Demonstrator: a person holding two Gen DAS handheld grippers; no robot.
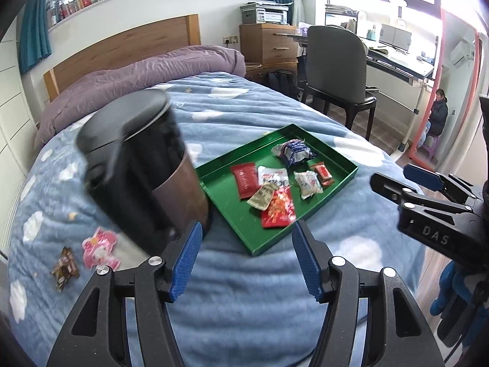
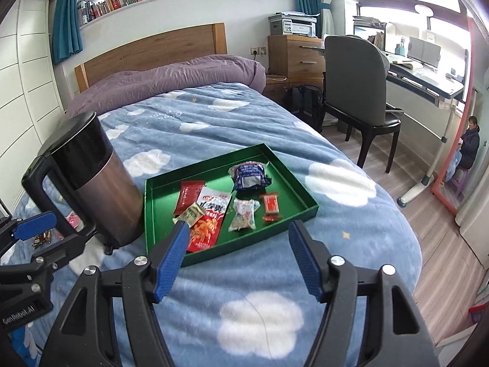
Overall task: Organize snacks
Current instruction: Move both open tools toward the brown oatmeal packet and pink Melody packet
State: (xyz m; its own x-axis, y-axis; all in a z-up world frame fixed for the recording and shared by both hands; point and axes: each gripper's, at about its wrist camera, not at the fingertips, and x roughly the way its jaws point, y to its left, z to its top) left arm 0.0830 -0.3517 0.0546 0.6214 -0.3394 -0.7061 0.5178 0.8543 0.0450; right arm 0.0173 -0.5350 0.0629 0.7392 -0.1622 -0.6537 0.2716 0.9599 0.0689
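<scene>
A green tray point(image 1: 220, 183) point(image 2: 162, 208) lies on the blue cloud-print blanket. It holds several snack packets: a dark red one point(image 1: 244, 180) point(image 2: 188, 197), a red-and-white one point(image 1: 276, 211) point(image 2: 211, 217), a blue-and-white one point(image 1: 293, 151) point(image 2: 249, 174) and small candies. A pink packet point(image 1: 101, 247) and a brown packet point(image 1: 65, 267) lie loose on the blanket, left of the kettle. My left gripper point(image 1: 247, 244) hovers open and empty before the tray's near corner. My right gripper point(image 2: 238, 232) is open and empty above the tray's near edge.
A tall black-and-steel kettle point(image 1: 137, 168) point(image 2: 101, 183) stands on the bed just left of the tray. A purple duvet point(image 2: 171, 79) lies at the headboard. A chair point(image 2: 357, 91), a desk and wooden floor are to the right of the bed.
</scene>
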